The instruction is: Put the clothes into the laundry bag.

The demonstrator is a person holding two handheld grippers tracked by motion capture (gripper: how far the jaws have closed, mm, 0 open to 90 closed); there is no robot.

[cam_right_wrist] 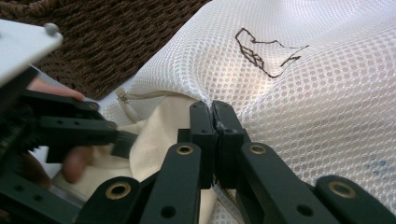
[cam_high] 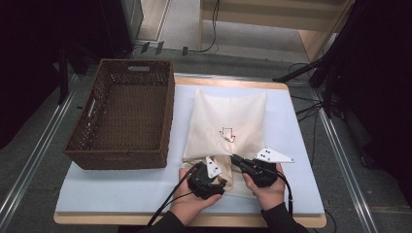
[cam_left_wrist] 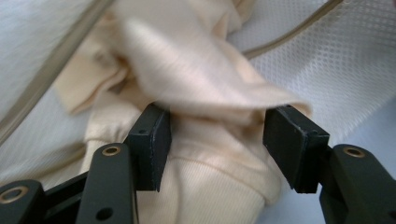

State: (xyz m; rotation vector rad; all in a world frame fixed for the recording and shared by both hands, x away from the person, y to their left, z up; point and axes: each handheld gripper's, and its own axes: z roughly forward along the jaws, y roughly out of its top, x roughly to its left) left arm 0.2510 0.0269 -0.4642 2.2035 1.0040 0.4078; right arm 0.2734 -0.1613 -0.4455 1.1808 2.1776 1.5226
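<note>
A white mesh laundry bag (cam_high: 228,116) with a small arrow mark lies flat on the mat, its opening toward the person. A cream garment (cam_high: 232,183) sticks out of that opening. My right gripper (cam_high: 235,158) is shut on the bag's mesh edge (cam_right_wrist: 219,105) beside the zipper (cam_right_wrist: 140,96). In the left gripper view my left gripper (cam_left_wrist: 217,126) stands open. The garment's ribbed cuff (cam_left_wrist: 210,182) lies between its jaws with a fold draped over them. My left gripper (cam_high: 221,177) is just left of the right one, at the bag's mouth.
A dark brown wicker basket (cam_high: 167,111) stands left of the bag, and its weave (cam_right_wrist: 107,42) shows behind the mesh. A pale mat (cam_high: 121,187) covers the wooden table. Cables and stand legs lie on the floor at the back and right.
</note>
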